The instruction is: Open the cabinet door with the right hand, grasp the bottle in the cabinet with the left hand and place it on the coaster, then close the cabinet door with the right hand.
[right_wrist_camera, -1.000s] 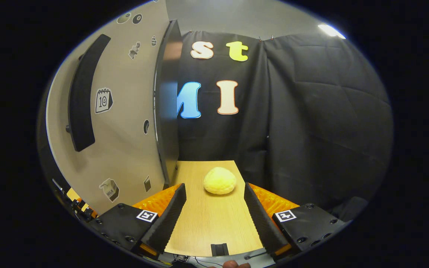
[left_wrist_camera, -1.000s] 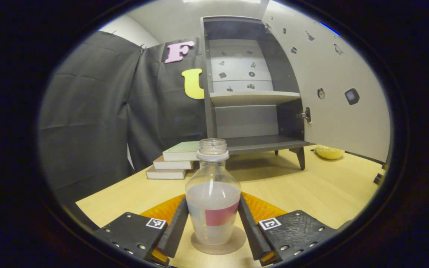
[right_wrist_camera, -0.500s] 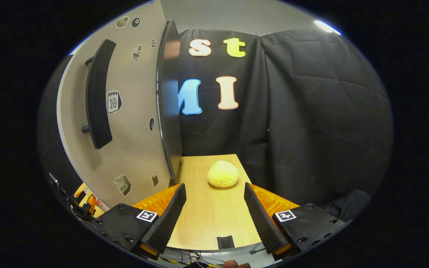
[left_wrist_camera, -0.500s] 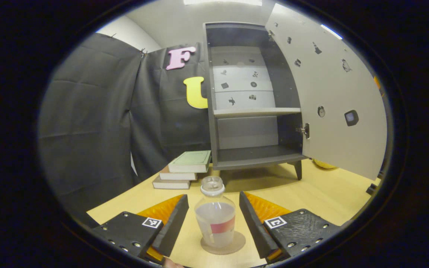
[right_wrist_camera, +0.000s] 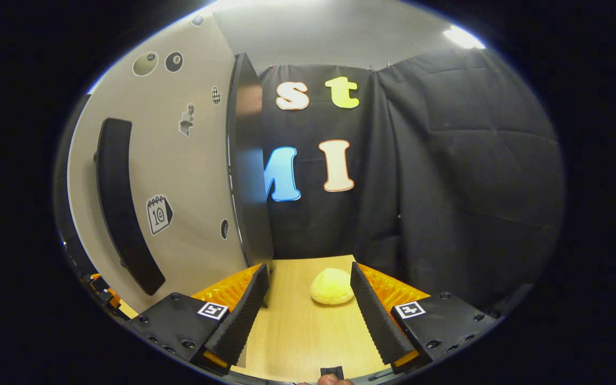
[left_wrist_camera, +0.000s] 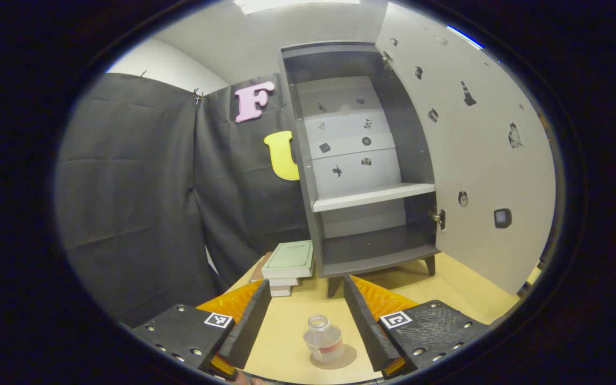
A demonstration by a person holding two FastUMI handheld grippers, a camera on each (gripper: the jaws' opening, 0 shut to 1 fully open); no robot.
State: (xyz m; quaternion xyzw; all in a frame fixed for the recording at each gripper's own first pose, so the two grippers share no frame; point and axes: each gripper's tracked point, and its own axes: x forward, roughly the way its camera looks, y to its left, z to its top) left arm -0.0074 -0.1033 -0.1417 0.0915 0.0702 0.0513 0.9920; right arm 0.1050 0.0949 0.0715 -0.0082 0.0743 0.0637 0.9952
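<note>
A clear uncapped bottle (left_wrist_camera: 323, 340) with a red label stands upright on a round brown coaster (left_wrist_camera: 344, 357) on the wooden table. My left gripper (left_wrist_camera: 306, 315) is open, raised above and behind the bottle, with its fingers apart from it. Beyond stands the dark grey cabinet (left_wrist_camera: 364, 160) with bare shelves and its pale door (left_wrist_camera: 474, 155) swung wide open to the right. In the right gripper view, the door (right_wrist_camera: 179, 171) and its long black handle (right_wrist_camera: 121, 214) are at the left. My right gripper (right_wrist_camera: 308, 307) is open beside the door and touches nothing.
A stack of books (left_wrist_camera: 288, 266) with a green one on top lies left of the cabinet's foot. A yellow bun-like object (right_wrist_camera: 332, 286) sits on the table (right_wrist_camera: 297, 331) ahead of my right gripper. Black cloth closes the booth behind.
My left gripper has let go of the bottle and drawn back and upward, leaving it on the coaster. My right gripper has shifted a little, and the door handle now sits lower left.
</note>
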